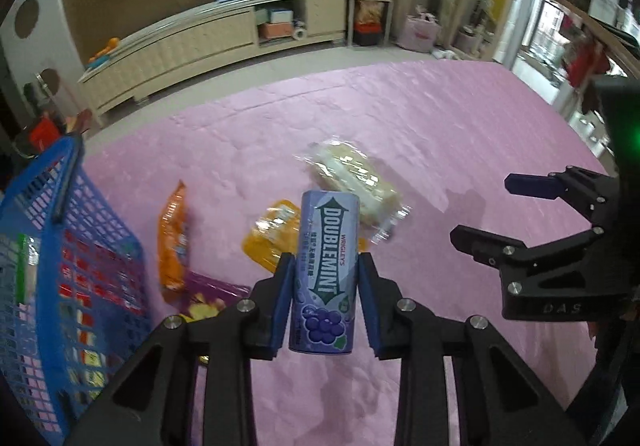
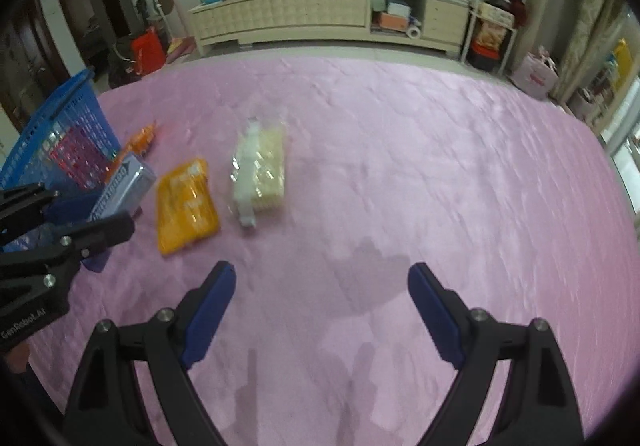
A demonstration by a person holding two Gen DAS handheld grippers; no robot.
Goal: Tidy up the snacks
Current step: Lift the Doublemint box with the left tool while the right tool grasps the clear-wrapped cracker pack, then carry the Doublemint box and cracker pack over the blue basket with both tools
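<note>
The left tool [image 1: 325,302] grips the purple Doublemint canister [image 1: 325,278] (held upright) above the pink bedspread [image 1: 440,133]. The right tool [image 2: 322,306] is spread wide, holding nothing. Beyond lie the yellow packet [image 2: 186,205] and the clear-wrapped cake [image 2: 262,169]; the blue basket [image 1: 52,266] stands left.

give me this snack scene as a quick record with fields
surface: pink quilted cover
left hand-held gripper: shut on the Doublemint canister, held off the cover
right hand-held gripper: open, holds nothing
basket: blue basket on the left, some packets already inside
loose snacks: orange packet, yellow packet, clear-wrapped pale cake, purple packet
next (guess): canister into the basket
</note>
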